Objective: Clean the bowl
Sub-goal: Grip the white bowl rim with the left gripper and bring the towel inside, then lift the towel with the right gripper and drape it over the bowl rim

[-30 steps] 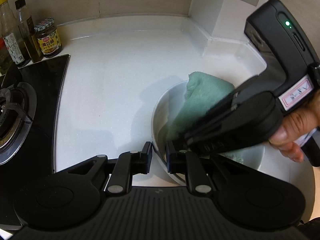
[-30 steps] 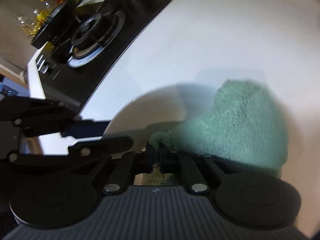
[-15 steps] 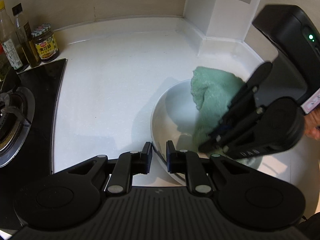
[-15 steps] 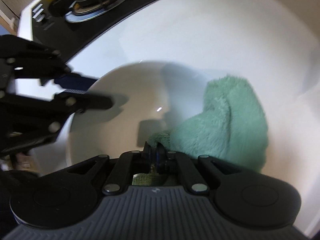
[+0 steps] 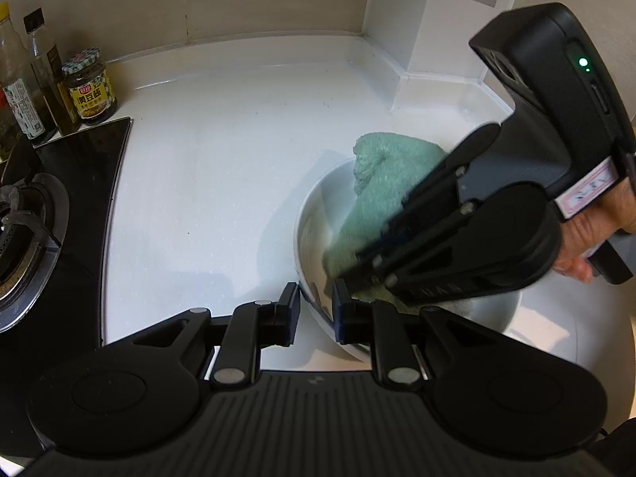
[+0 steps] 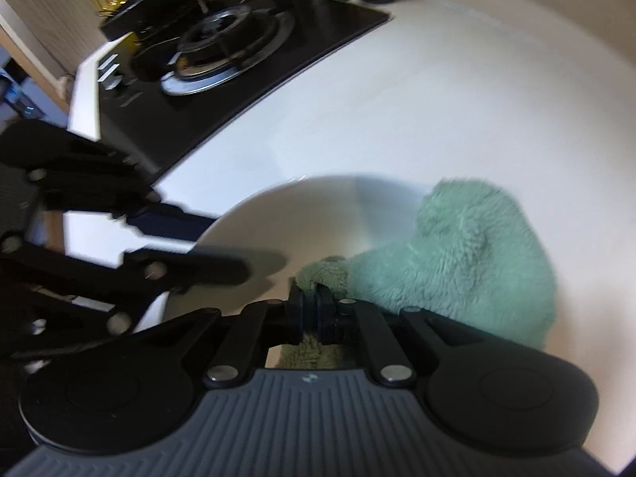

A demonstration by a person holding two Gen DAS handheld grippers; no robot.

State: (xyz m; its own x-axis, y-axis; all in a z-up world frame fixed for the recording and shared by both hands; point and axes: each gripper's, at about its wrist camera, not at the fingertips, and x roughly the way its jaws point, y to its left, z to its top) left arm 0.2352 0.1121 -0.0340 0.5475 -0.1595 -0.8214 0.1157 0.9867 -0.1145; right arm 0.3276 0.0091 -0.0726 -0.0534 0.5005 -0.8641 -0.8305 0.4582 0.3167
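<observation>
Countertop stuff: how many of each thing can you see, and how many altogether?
White bowl: 1
Green cloth: 1
Bottles: 2, one and one
Sauce jar: 1
Gas burner: 1
Total: 6

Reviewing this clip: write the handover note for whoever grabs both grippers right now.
Left gripper: closed on the near rim of the white bowl, one finger outside, one inside, steadying it on the white counter.
Right gripper: shut on a corner of the green cloth, inside the bowl.
Cloth lies across the bowl's inner wall and drapes over the far rim.
Done: bowl held, cloth in contact with the inside.
Left: finish wiping, remove the cloth, release the bowl. Whether residue remains cannot be judged.
</observation>
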